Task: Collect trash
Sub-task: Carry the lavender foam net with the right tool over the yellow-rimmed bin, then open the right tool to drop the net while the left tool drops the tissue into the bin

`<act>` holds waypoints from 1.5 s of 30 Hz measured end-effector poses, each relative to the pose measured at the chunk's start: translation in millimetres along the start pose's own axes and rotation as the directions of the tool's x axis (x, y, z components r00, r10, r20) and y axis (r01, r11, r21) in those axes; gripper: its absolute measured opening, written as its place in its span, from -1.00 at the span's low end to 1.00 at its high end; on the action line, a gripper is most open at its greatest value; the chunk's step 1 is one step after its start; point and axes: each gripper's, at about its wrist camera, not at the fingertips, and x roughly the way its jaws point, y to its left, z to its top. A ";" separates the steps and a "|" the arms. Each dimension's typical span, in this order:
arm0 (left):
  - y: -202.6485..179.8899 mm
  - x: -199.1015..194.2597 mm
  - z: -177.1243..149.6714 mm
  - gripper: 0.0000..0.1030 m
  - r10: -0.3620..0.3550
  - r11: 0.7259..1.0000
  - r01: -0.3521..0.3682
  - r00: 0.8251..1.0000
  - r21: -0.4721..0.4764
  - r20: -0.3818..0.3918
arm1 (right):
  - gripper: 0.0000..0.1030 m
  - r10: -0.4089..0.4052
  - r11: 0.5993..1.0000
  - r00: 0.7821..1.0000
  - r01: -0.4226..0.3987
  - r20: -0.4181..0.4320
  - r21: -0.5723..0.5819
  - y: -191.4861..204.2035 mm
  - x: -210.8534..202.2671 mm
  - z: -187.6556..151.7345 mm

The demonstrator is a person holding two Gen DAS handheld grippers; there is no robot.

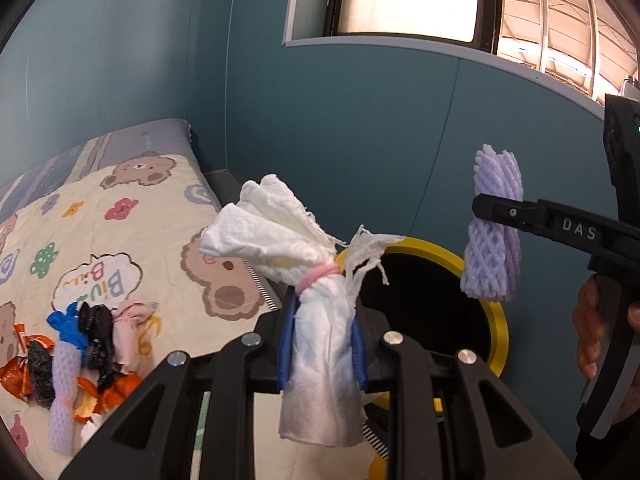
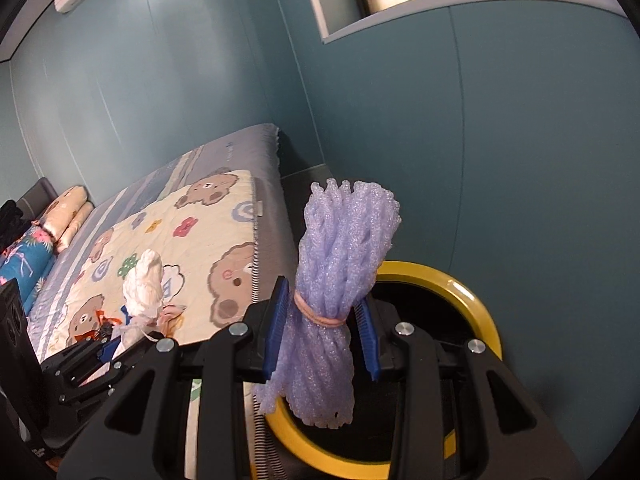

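Holding two pieces at once, I have my left gripper (image 1: 322, 344) closed on a white crumpled tissue bundle tied with a pink band (image 1: 296, 264), its blue pads (image 1: 285, 344) pressing both sides below the band. My right gripper (image 2: 322, 338) is clamped on a lavender foam-net sleeve bound with a pink rubber band (image 2: 334, 296), which stands upright between the pads. Both pieces hang over or just beside the round yellow-rimmed black bin (image 2: 476, 300) next to the bed. More trash lies on the bear-print cream quilt (image 1: 132, 248): orange wrappers (image 1: 16, 372), a blue scrap (image 1: 68, 324), black plastic (image 1: 96, 336) and another lavender foam net (image 1: 62, 392).
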 end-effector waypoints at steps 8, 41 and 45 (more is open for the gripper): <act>-23.8 41.7 5.1 -0.57 -0.052 0.999 0.052 0.998 0.010 -0.047 | -0.37 -0.023 0.999 0.999 0.024 -0.035 0.043 -29.1 27.5 -4.7; -11.3 88.0 -1.8 0.56 -0.077 0.994 0.069 0.992 -0.080 -0.103 | 0.06 -0.080 0.987 0.995 0.086 -0.055 0.138 -58.4 35.5 -10.0; 0.3 76.6 -3.1 0.60 -0.047 0.995 0.038 0.995 -0.096 -0.093 | 0.08 -0.066 0.989 0.997 0.071 -0.049 0.131 -51.4 29.4 -10.6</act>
